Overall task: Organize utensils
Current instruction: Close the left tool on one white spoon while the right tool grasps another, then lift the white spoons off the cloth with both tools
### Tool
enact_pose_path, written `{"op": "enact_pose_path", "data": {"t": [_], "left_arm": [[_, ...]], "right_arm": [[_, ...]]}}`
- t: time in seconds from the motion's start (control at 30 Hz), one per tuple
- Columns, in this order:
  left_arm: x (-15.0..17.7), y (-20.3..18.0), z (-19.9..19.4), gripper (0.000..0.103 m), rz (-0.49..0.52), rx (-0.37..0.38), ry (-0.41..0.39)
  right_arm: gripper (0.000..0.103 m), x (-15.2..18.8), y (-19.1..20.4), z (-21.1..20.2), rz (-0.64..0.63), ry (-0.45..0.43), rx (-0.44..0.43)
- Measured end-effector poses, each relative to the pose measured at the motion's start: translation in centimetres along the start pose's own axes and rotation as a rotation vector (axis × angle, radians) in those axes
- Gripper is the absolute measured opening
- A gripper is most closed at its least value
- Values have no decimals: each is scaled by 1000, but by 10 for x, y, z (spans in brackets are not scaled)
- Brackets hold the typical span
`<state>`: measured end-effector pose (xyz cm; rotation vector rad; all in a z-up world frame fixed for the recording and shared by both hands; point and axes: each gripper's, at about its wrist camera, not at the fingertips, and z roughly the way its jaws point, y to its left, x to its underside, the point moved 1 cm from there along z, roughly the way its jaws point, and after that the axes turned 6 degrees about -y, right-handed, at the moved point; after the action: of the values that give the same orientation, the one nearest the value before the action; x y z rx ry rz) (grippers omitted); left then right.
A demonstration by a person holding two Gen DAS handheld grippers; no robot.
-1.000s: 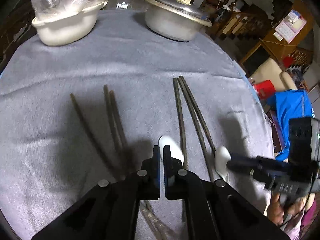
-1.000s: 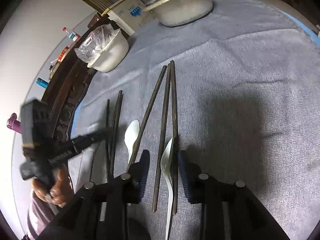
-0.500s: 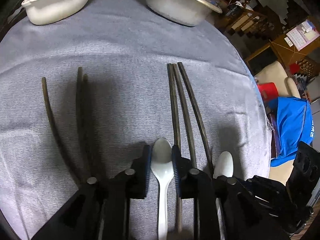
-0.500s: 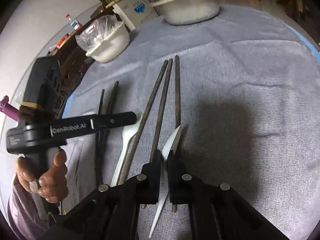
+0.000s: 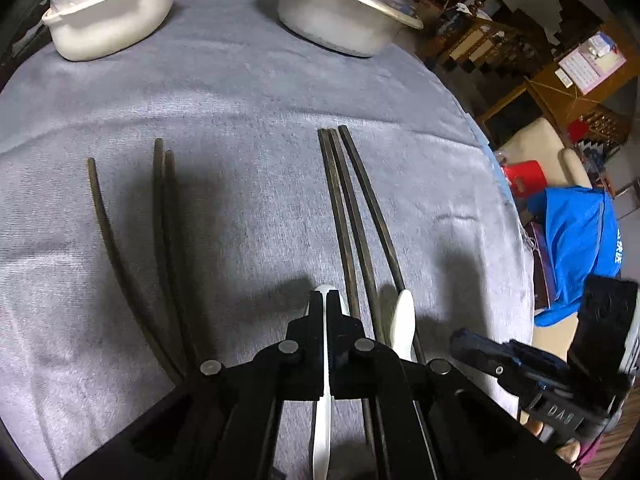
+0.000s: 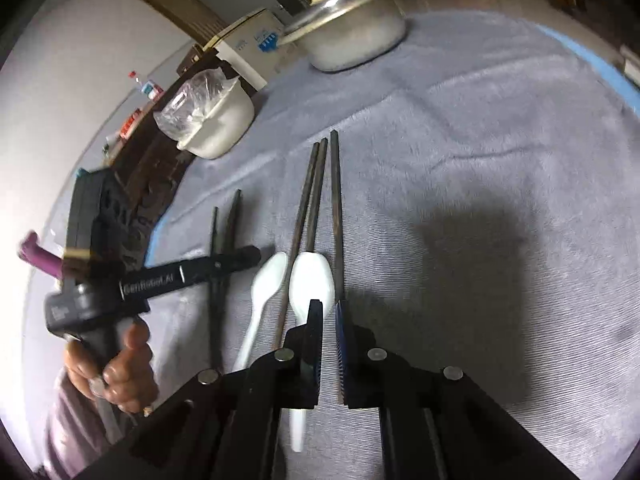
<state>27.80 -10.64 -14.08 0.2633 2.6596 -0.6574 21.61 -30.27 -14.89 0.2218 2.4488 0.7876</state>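
Now the left gripper [image 5: 325,312] pinches a white spoon [image 5: 322,420] while the right gripper [image 6: 329,322], opening, seemingly empty, must next align its own spoon [image 6: 311,280].

Two near, downward views; shared chopsticks [image 5: 352,232]

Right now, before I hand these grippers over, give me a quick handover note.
Left gripper: shut, right above one white spoon lying on the cloth.
Right gripper: jaws opening, nothing between them; second spoon lies just under it.
Done: six chopsticks lie in two groups of three.
Left: probably placing both spoons.
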Motion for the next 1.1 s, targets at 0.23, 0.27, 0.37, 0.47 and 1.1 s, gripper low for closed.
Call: {"op": "enact_pose_path", "data": {"t": [0.23,0.27,0.37,0.47,1.1], "left_arm": [[9,-15,2,33,118,-27,25],[10,-15,4,33,130,-42,30],[15,-18,9,32,183,-78,27],[12,-14,8,27,165,-83,29],[19,-6,-9,26,130,-111,-42]], "right_arm": [[42,-2,23,6,-62,13,-65],[28,-2,26,9,-69,24,-69],[24,0,26,19,-83,59,-30],[24,1,21,33,-73,103,39],[6,-1,35,43,-159,62,116]]}}
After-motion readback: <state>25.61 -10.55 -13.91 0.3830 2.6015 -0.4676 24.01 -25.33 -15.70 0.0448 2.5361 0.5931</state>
